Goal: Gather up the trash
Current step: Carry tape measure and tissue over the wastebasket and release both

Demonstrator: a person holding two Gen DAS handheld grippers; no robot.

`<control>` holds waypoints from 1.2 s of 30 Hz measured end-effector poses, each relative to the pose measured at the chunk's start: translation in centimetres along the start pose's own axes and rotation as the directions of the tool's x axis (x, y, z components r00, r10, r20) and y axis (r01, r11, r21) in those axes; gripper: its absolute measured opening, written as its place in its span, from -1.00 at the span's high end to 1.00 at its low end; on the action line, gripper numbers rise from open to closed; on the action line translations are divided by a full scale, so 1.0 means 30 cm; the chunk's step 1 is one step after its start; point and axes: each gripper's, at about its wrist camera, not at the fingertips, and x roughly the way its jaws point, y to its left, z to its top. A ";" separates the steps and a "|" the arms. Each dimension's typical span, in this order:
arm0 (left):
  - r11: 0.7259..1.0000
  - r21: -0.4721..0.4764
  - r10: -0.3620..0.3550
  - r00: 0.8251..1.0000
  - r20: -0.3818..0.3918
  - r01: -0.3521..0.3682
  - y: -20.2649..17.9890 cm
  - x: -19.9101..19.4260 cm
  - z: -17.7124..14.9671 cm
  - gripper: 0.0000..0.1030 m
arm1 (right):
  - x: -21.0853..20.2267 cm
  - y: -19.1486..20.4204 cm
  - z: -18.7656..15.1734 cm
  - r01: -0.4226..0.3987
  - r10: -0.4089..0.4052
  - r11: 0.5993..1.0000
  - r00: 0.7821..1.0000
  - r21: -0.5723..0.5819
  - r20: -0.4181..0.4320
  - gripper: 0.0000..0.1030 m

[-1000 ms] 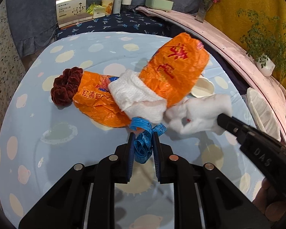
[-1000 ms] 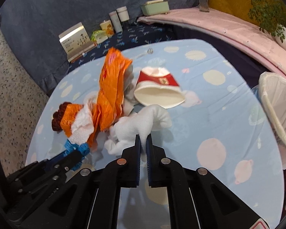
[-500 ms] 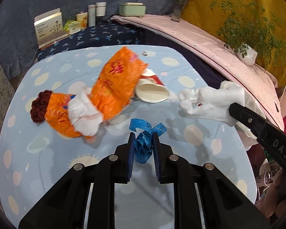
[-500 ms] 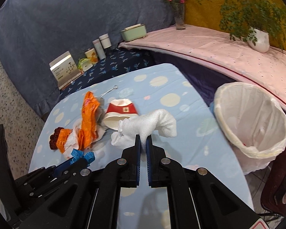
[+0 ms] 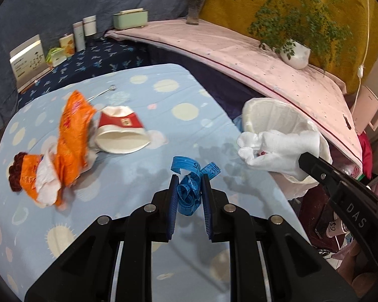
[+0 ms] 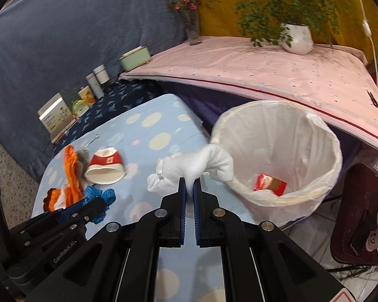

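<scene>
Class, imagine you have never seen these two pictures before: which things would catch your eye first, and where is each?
The white crumpled tissue pinched in the right gripper, hanging by the rim of the lined bin off the table's edge. Next, the blue tape measure bunched in the left gripper, and the orange wrapper beside the red paper cup on the table.

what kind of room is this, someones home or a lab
Most likely a lived-in home room, not a lab: a table under a pale blue dotted cloth, a white bag-lined waste bin beside it, and a leafy plant in a white pot on a pink-covered ledge.
</scene>
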 end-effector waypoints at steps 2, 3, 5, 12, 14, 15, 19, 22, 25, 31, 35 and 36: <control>1.000 0.021 -0.010 1.000 0.000 0.010 -0.038 0.013 0.016 0.66 | -0.001 -0.047 0.006 0.018 -0.018 1.000 1.000 0.018 0.003 0.89; 0.999 0.038 -0.016 1.000 0.001 0.016 -0.065 0.022 0.027 0.66 | -0.001 -0.075 0.008 0.028 -0.028 0.999 1.000 0.029 0.005 0.89; 0.998 0.062 -0.027 1.000 0.002 0.027 -0.109 0.039 0.048 0.66 | -0.006 -0.123 0.013 0.045 -0.046 0.998 0.999 0.046 0.010 0.89; 0.986 0.145 -0.090 0.996 0.013 0.087 -0.272 0.096 0.127 0.66 | -0.014 -0.288 0.050 0.106 -0.110 0.988 0.994 0.112 0.030 0.89; 0.980 0.167 -0.108 0.994 0.014 0.104 -0.319 0.112 0.146 0.66 | -0.011 -0.326 0.064 0.119 -0.124 0.985 0.992 0.123 0.034 0.89; 0.977 0.179 -0.118 0.993 0.012 0.114 -0.343 0.124 0.157 0.66 | -0.010 -0.343 0.069 0.125 -0.131 0.984 0.991 0.128 0.037 0.89; 0.967 0.215 -0.141 0.990 0.003 0.137 -0.417 0.168 0.193 0.66 | 0.008 -0.403 0.097 0.141 -0.149 0.978 0.988 0.153 0.042 0.89; 0.962 0.229 -0.153 0.988 -0.010 0.151 -0.460 0.208 0.214 0.66 | 0.025 -0.441 0.111 0.153 -0.161 0.974 0.986 0.167 0.040 0.89; 0.958 0.229 -0.169 0.985 -0.026 0.170 -0.487 0.247 0.231 0.66 | 0.046 -0.472 0.125 0.163 -0.172 0.970 0.984 0.178 0.035 0.89; 0.960 0.210 -0.184 0.983 -0.027 0.185 -0.504 0.295 0.252 0.46 | 0.083 -0.493 0.151 0.180 -0.189 0.967 0.981 0.180 0.032 0.86; 0.978 0.159 -0.138 0.990 0.011 0.134 -0.474 0.292 0.261 -0.31 | 0.099 -0.491 0.158 0.188 -0.198 0.965 0.980 0.183 0.033 0.60; 0.979 0.158 -0.133 0.991 0.015 0.129 -0.464 0.289 0.262 -0.31 | 0.100 -0.489 0.158 0.191 -0.200 0.964 0.979 0.184 0.033 0.48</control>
